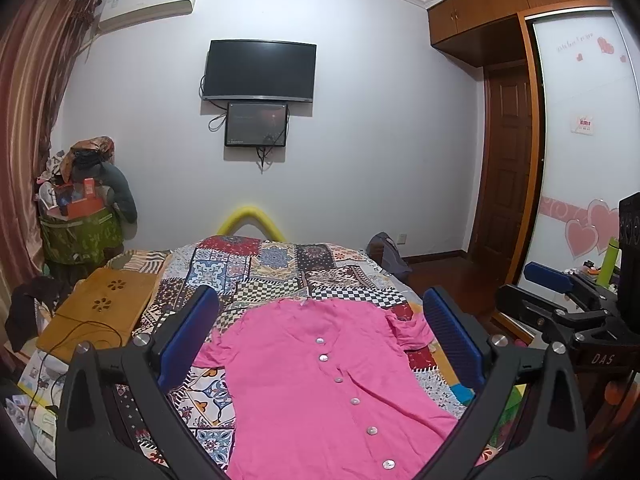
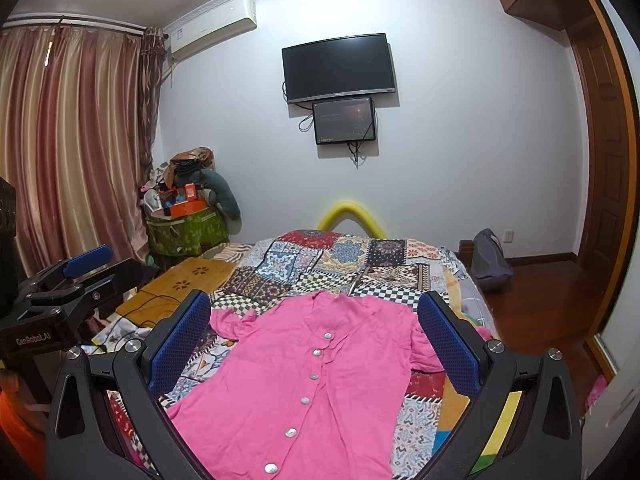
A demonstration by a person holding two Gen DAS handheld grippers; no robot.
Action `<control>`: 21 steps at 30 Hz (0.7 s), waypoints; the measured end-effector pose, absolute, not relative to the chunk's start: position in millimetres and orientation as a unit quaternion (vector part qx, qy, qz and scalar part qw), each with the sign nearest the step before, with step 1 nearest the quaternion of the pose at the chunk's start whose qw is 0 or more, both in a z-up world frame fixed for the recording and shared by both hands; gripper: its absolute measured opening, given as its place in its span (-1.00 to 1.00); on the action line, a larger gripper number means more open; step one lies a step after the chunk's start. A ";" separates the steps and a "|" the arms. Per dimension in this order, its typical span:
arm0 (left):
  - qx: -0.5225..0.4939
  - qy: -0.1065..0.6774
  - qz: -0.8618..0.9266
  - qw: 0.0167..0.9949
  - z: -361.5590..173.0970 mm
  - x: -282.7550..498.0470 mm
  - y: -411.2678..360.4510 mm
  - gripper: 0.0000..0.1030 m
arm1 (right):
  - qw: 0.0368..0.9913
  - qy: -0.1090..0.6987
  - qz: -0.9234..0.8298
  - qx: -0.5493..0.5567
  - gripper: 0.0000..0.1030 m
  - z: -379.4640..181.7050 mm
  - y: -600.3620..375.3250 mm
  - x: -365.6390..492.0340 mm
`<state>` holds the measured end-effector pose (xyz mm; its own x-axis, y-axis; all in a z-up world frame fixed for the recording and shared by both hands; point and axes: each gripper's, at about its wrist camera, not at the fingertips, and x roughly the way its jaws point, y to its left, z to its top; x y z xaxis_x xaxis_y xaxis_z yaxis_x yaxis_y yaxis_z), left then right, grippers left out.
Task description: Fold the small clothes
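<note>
Hovering with jaws wide apart and empty, the left gripper [image 1: 320,320] frames the pink buttoned shirt [image 1: 320,380], which lies flat at lower centre on the patchwork bedspread [image 1: 280,268]; the right gripper [image 2: 316,316] is likewise spread open above it.

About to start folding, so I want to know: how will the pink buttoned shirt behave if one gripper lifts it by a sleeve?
The pink shirt looks thin and wrinkled, so it will probably hang limp and drape. It seems light. Lying flat on the patchwork quilt, it may drag or bunch rather than slide.
</note>
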<state>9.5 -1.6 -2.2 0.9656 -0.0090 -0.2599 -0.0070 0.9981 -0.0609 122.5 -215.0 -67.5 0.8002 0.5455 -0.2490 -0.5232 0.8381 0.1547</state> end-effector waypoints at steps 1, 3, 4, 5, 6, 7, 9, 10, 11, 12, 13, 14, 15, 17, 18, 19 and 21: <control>-0.031 0.131 -0.001 0.991 -2.4 9.1 -1.5 1.00 | 0.948 0.143 0.282 0.040 1.00 -67.2 -215.3 122.4; -0.031 0.130 0.000 0.991 -1.7 8.6 -1.3 1.00 | 0.948 0.143 0.281 0.040 1.00 -67.0 -215.8 122.7; -0.031 0.130 0.000 0.991 -1.6 8.6 -1.5 1.00 | 0.948 0.143 0.281 0.040 1.00 -66.8 -215.8 122.8; -0.031 0.130 0.000 0.991 -1.6 8.5 -1.7 1.00 | 0.948 0.143 0.281 0.041 1.00 -66.6 -215.9 122.8; -0.031 0.129 0.000 0.991 -1.1 8.9 -0.9 1.00 | 0.948 0.143 0.281 0.041 1.00 -66.3 -215.9 122.8; -0.030 0.129 0.000 0.991 -1.2 8.7 -1.4 1.00 | 0.948 0.142 0.281 0.040 1.00 -66.4 -215.9 122.8; -0.030 0.130 0.000 0.991 -1.3 8.9 -1.7 1.00 | 0.948 0.143 0.281 0.041 1.00 -66.8 -215.9 123.6; -0.031 0.130 0.000 0.991 -1.2 8.8 -1.6 1.00 | 0.948 0.142 0.281 0.041 1.00 -66.8 -216.0 123.4; -0.031 0.130 0.000 0.991 -1.4 8.9 -1.7 1.00 | 0.949 0.142 0.280 0.041 1.00 -66.6 -215.3 123.0; -0.031 0.131 -0.001 0.991 -1.4 8.9 -1.7 1.00 | 0.949 0.142 0.279 0.041 1.00 -66.6 -215.0 123.0; -0.032 0.131 -0.001 0.991 -1.5 9.0 -1.2 1.00 | 0.949 0.143 0.279 0.041 1.00 -66.9 -214.8 123.0; -0.033 0.131 -0.001 0.991 -1.4 9.1 -1.0 1.00 | 0.949 0.143 0.279 0.041 1.00 -66.9 -214.6 123.1; -0.033 0.131 -0.001 0.991 -1.1 9.1 -0.6 1.00 | 0.949 0.143 0.279 0.042 1.00 -67.2 -215.2 123.1; -0.034 0.131 -0.001 0.991 -1.3 9.4 0.3 1.00 | 0.949 0.143 0.278 0.042 1.00 -66.9 -215.4 123.3; -0.034 0.131 -0.001 0.991 -1.2 9.4 0.6 1.00 | 0.949 0.143 0.278 0.042 1.00 -66.9 -215.4 123.4; -0.035 0.131 -0.001 0.991 -1.1 9.5 0.9 1.00 | 0.949 0.143 0.278 0.042 1.00 -67.0 -215.5 123.5; -0.036 0.132 0.000 0.991 -1.2 10.0 0.8 1.00 | 0.949 0.143 0.279 0.042 1.00 -67.1 -215.6 123.7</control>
<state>10.0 0.8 -1.2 0.9654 -0.0103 -0.2607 -0.0084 0.9975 -0.0707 123.7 -215.6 -67.1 0.8036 0.5413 -0.2476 -0.5171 0.8408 0.1601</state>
